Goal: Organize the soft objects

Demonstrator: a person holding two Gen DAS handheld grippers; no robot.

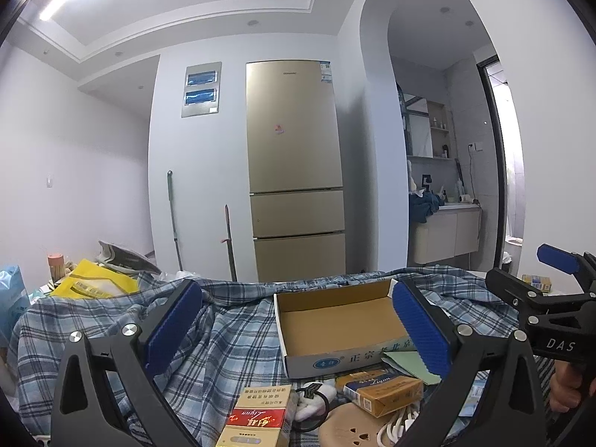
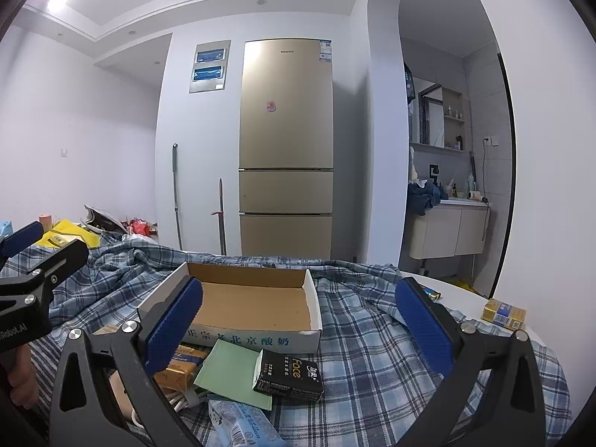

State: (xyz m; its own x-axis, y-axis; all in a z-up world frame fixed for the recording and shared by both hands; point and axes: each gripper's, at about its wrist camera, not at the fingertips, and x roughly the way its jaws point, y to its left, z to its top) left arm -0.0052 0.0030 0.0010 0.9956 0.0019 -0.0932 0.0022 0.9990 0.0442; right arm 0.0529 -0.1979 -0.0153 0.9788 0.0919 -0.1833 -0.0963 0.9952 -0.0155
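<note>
Nearest the left camera, a red and cream carton [image 1: 257, 419] lies at the near edge, with a small white soft toy [image 1: 316, 396] bearing a black loop just to its right and a yellow pack [image 1: 383, 391] beyond that; the left tongs [image 1: 298, 329] hang above them with their blue pads spread wide and nothing between them. Under all of it a blue plaid shirt [image 1: 208, 335] is spread in rumpled folds across the tabletop [image 2: 458, 298], which shows bare and white only at the far right; an open cardboard box [image 1: 335, 320] sits on the cloth at the middle, its brown inside bare. In the right view, the right tongs [image 2: 300, 326] likewise stand wide apart and hold nothing; between them, near the camera, lie a green paper sheet [image 2: 227, 372], a black pack marked "face" [image 2: 290, 374] resting on its right edge, and a blue tissue packet [image 2: 242, 428] nearer still. A small yellow box [image 2: 503, 314] sits on the white surface at the right, apart from the shirt. Yellow bags [image 1: 93, 283] pile at the far left; a gold fridge [image 1: 294, 171] stands against the far wall.
</note>
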